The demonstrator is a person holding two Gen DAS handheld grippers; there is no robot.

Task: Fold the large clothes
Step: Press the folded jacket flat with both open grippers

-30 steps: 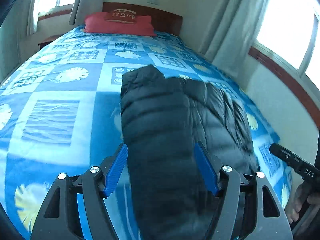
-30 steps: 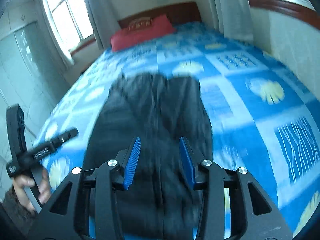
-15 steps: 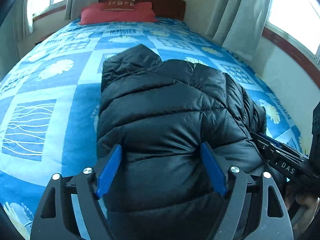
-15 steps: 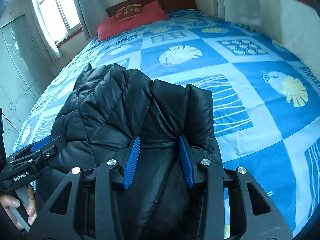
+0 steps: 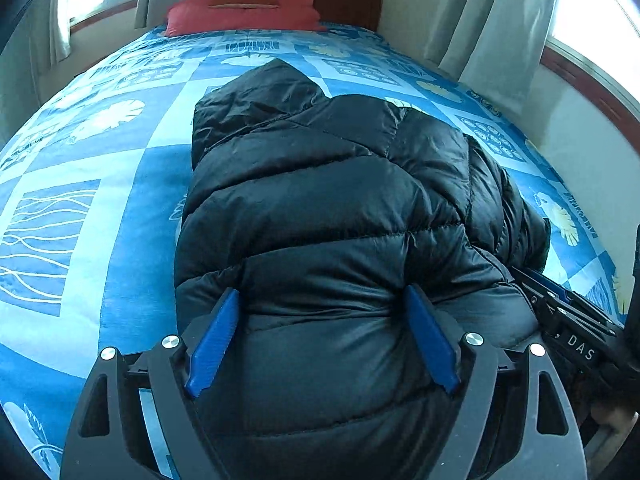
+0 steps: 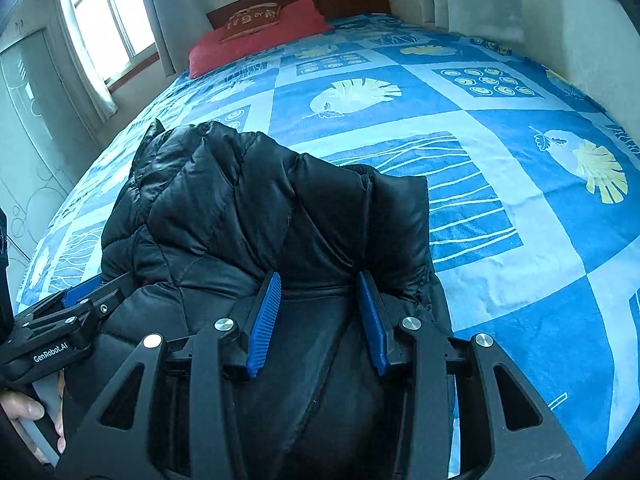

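Observation:
A black puffy hooded jacket (image 5: 320, 200) lies lengthwise on the blue patterned bed (image 5: 120, 200), hood toward the headboard. My left gripper (image 5: 320, 304) sits at the jacket's near end. Its jaws are opening wide, and the padded bulk fills the gap without looking pinched. In the right wrist view the jacket (image 6: 240, 208) bunches into creases between the blue pads of my right gripper (image 6: 318, 308), which is shut on a fold near the hem. Each tool shows at the edge of the other's view: the right gripper (image 5: 576, 332) and the left gripper (image 6: 68, 320).
A red pillow (image 5: 240, 12) rests against the wooden headboard at the far end. The bedspread (image 6: 500, 140) stretches to the right toward a wall with curtains (image 5: 492, 20). A person's hand (image 6: 24, 412) grips the left tool's handle at the lower left.
Both grippers have come down with the jacket, which now rests on the bed and fills more of each view. The left jaws have spread wider; the right jaws kept their hold.

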